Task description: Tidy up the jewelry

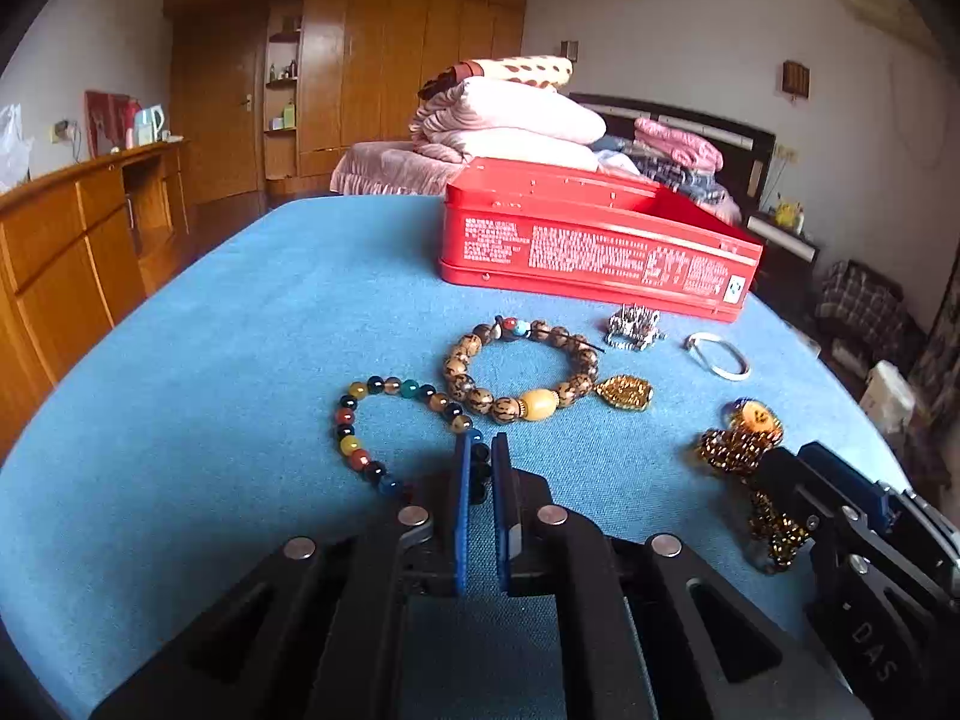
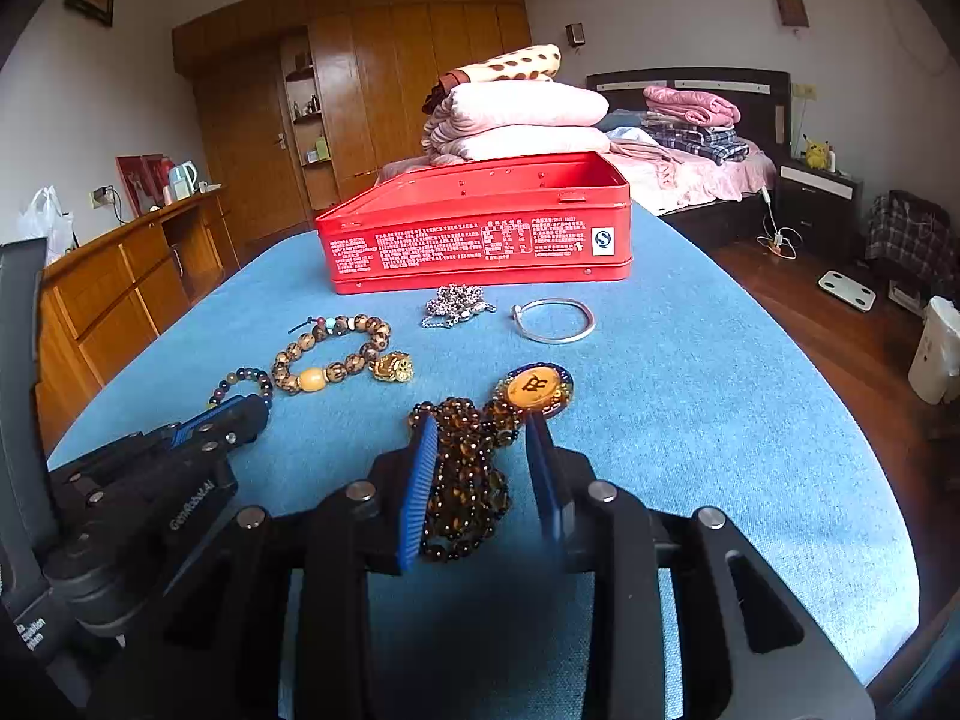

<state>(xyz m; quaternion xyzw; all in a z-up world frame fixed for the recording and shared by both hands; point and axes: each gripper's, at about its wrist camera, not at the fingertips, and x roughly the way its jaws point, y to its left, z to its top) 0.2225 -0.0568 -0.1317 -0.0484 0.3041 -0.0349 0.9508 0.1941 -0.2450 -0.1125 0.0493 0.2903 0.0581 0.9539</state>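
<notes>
An open red tin box [image 1: 600,246] [image 2: 480,240] stands at the far side of the blue table. In front of it lie a multicolour bead bracelet [image 1: 360,414], a brown wooden bead bracelet [image 1: 516,372] [image 2: 333,354] with a gold charm [image 1: 624,391], a silver chain [image 2: 456,303], a silver bangle [image 2: 555,319] and an amber bead necklace with a round pendant [image 2: 474,468]. My left gripper [image 1: 480,450] is nearly shut around the near beads of the multicolour bracelet. My right gripper [image 2: 480,438] is open, its fingers on either side of the amber necklace.
The table is covered in blue cloth [image 1: 240,330]. A wooden sideboard [image 1: 72,240] stands to the left, a bed with folded blankets [image 2: 522,114] behind the table, and wooden floor with a scale [image 2: 846,291] to the right.
</notes>
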